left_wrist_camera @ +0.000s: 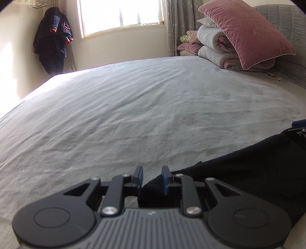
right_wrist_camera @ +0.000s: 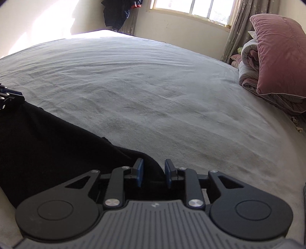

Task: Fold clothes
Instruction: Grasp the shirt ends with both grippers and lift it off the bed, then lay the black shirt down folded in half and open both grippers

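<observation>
A black garment [left_wrist_camera: 239, 168] lies spread along the near edge of a grey bed sheet [left_wrist_camera: 133, 107]. My left gripper [left_wrist_camera: 152, 179] is low over the garment's left corner. Its jaws stand apart, and the corner lies loose between the blue pads without being pinched. In the right wrist view the same black garment [right_wrist_camera: 47, 138] stretches off to the left. My right gripper [right_wrist_camera: 154, 173] is at the garment's right corner, its jaws also apart with the cloth slack between them. Each gripper shows at the other view's edge: the right gripper [left_wrist_camera: 300, 130] and the left gripper [right_wrist_camera: 7, 95].
A pink pillow [left_wrist_camera: 246, 32] leans on a folded grey quilt [left_wrist_camera: 214, 47] at the bed's far right, against the headboard. Dark clothes [left_wrist_camera: 53, 38] hang in the far left corner beside a bright window [left_wrist_camera: 120, 15]. The grey sheet [right_wrist_camera: 153, 86] stretches wide beyond the garment.
</observation>
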`<action>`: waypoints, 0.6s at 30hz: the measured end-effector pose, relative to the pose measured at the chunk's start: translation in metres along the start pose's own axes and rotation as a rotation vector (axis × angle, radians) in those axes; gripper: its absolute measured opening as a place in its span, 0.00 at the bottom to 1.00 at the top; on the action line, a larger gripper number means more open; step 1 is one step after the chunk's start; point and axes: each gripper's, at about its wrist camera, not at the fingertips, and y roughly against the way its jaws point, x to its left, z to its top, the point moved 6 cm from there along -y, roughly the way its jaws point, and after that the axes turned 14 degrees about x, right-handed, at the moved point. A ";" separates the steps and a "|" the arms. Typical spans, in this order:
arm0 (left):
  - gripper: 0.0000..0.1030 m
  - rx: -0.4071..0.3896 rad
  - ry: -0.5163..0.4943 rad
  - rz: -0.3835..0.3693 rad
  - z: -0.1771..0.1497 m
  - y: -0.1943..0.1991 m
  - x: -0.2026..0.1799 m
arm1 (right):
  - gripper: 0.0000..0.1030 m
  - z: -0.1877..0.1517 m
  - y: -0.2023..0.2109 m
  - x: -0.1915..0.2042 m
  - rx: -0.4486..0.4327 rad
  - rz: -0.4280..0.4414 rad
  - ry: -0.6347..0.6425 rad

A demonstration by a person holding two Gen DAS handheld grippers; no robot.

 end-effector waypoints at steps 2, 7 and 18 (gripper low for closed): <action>0.30 -0.009 0.032 -0.005 0.001 0.006 0.008 | 0.37 0.004 0.004 -0.018 -0.014 0.003 -0.063; 0.40 0.004 0.165 -0.102 -0.006 0.017 0.029 | 0.37 0.001 0.014 -0.056 -0.026 0.114 -0.246; 0.06 0.043 0.542 -0.424 -0.036 -0.014 0.053 | 0.08 -0.024 -0.010 -0.051 0.016 0.412 -0.512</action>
